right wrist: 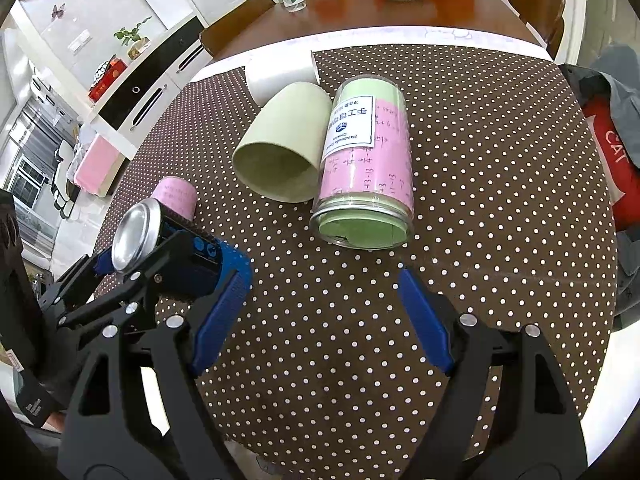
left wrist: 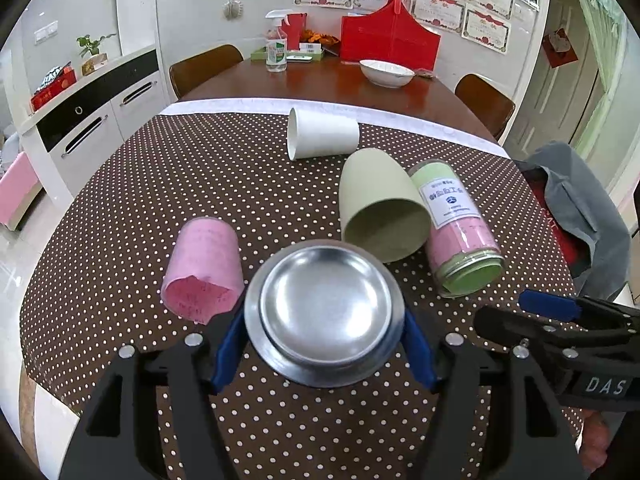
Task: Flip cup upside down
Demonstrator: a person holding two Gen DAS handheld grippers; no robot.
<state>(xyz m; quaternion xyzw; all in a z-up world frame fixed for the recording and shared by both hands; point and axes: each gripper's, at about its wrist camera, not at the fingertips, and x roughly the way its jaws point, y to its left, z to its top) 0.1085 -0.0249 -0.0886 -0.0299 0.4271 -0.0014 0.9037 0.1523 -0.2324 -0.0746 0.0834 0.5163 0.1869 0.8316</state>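
Observation:
My left gripper (left wrist: 324,340) is shut on a steel cup (left wrist: 324,314), held sideways above the dotted cloth with its round base facing the camera. It also shows in the right wrist view (right wrist: 134,238), at the left, in the left gripper (right wrist: 168,256). My right gripper (right wrist: 324,312) is open and empty over the cloth, below the clear jar (right wrist: 366,164). In the left wrist view the right gripper (left wrist: 560,312) shows at the right edge.
On the cloth lie a green cup (left wrist: 380,208) on its side, a clear jar (left wrist: 456,228) with pink and green paper, a white paper cup (left wrist: 322,133) and a pink paper cup (left wrist: 204,268). A white bowl (left wrist: 386,73) and spray bottle (left wrist: 276,46) stand at the far end.

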